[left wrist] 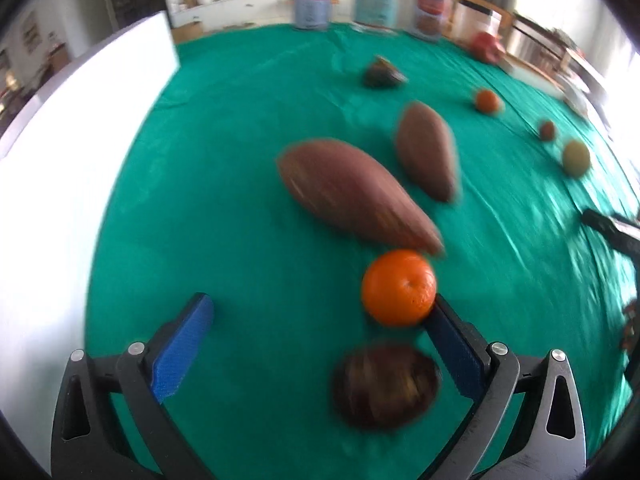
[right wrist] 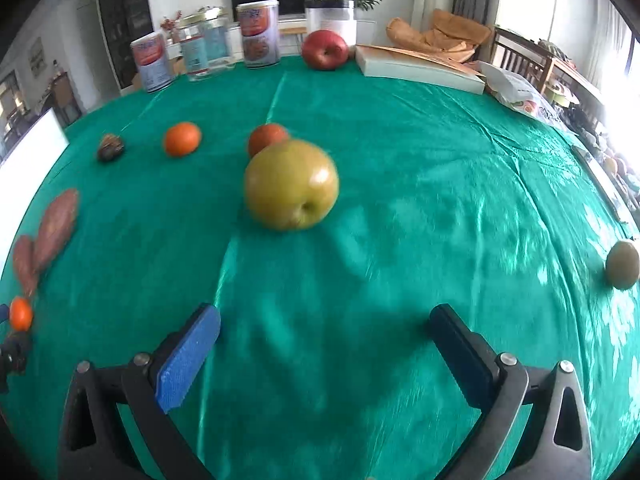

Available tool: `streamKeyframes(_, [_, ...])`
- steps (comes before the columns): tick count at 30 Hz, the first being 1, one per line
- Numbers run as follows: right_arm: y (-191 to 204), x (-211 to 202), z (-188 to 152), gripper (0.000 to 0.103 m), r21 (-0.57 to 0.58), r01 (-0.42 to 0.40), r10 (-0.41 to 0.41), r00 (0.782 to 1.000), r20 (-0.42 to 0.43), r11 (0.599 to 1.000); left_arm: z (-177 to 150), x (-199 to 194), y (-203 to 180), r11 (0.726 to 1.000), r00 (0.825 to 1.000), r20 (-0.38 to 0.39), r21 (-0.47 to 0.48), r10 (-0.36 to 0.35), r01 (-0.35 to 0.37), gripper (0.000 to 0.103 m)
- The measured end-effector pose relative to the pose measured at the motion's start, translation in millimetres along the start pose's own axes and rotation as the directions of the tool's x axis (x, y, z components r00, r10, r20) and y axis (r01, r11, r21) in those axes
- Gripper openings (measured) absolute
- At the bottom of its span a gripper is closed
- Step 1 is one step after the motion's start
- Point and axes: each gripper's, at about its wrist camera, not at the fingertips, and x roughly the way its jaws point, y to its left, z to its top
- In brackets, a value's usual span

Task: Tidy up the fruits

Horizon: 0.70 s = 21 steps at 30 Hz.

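Note:
My left gripper is open above the green cloth; an orange touches the tip of its right finger, and a dark brown round fruit lies between the fingers, nearer the right one. Two sweet potatoes lie just beyond. My right gripper is open and empty, with a yellow-green apple ahead of it. An orange sits right behind that apple, another orange and a dark fruit lie to the left. A red apple sits at the far edge.
Several tins and jars stand along the far edge. A white box and a bag lie at the back right. A white board lies at the table's left. A green fruit sits at the right.

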Motion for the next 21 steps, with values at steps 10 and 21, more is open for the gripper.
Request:
streamKeyframes(10, [-4, 8, 14, 0.103, -0.010, -0.011, 0.011, 1.000, 0.014, 1.000, 25, 16, 11, 0.999, 0.997, 0.070, -0.036, 0.019, -0.016, 0.103])
streamKeyframes(21, [-3, 8, 13, 0.103, -0.010, -0.011, 0.011, 1.000, 0.014, 1.000, 26, 15, 11, 0.999, 0.998, 0.068, -0.037, 0.018, -0.015, 0.103])
